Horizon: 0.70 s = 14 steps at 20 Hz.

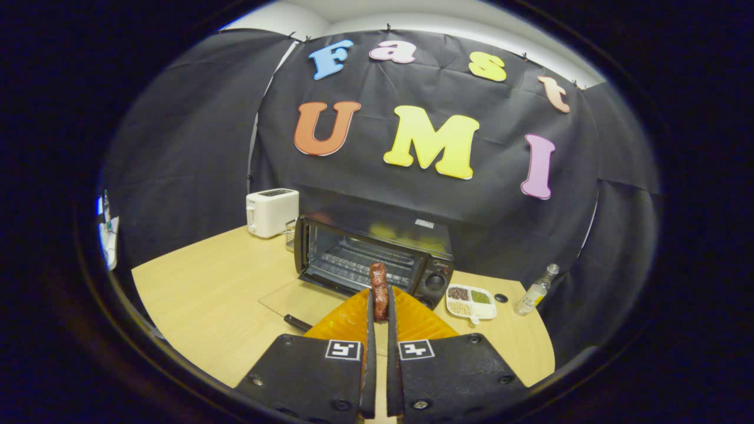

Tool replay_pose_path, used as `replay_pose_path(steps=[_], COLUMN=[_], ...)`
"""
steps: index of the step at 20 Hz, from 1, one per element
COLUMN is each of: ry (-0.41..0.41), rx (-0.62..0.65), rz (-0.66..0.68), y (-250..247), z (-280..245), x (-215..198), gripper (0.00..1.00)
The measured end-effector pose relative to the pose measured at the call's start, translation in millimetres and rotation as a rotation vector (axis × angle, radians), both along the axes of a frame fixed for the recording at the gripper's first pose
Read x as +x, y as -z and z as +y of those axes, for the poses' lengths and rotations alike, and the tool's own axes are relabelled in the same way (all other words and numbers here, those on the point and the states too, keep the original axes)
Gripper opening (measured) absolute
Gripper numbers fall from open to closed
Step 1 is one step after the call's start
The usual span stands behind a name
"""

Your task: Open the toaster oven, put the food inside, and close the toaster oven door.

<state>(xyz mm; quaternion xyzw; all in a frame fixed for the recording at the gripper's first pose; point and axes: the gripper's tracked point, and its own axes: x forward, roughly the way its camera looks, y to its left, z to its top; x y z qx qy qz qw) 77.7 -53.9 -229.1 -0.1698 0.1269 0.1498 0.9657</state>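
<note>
My gripper [380, 309] is shut on a brown piece of food, a sausage-like stick [379, 287] that stands up from between the fingertips. Just beyond it sits the black toaster oven [377, 259] with its glass door [294, 300] folded down flat onto the table. The wire rack [359, 262] shows inside the open cavity. The food is held in front of the oven mouth, above an orange plate [412, 321] that lies under the fingers.
A white pop-up toaster [271, 211] stands behind the oven on the left. Right of the oven are a divided white dish of grains [471, 301] and a small clear bottle [535, 291]. The wooden table [200, 300] spreads out to the left.
</note>
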Motion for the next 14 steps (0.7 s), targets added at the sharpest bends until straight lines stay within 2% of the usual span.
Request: replay_pose_path(steps=[6, 10, 14], ry=[0.08, 0.181, 0.202], rx=[0.108, 0.236, 0.399], rz=[-0.027, -0.057, -0.065], y=[38, 57, 72], z=[36, 37, 52], x=[41, 79, 111], gripper=[0.1, 0.1, 0.1])
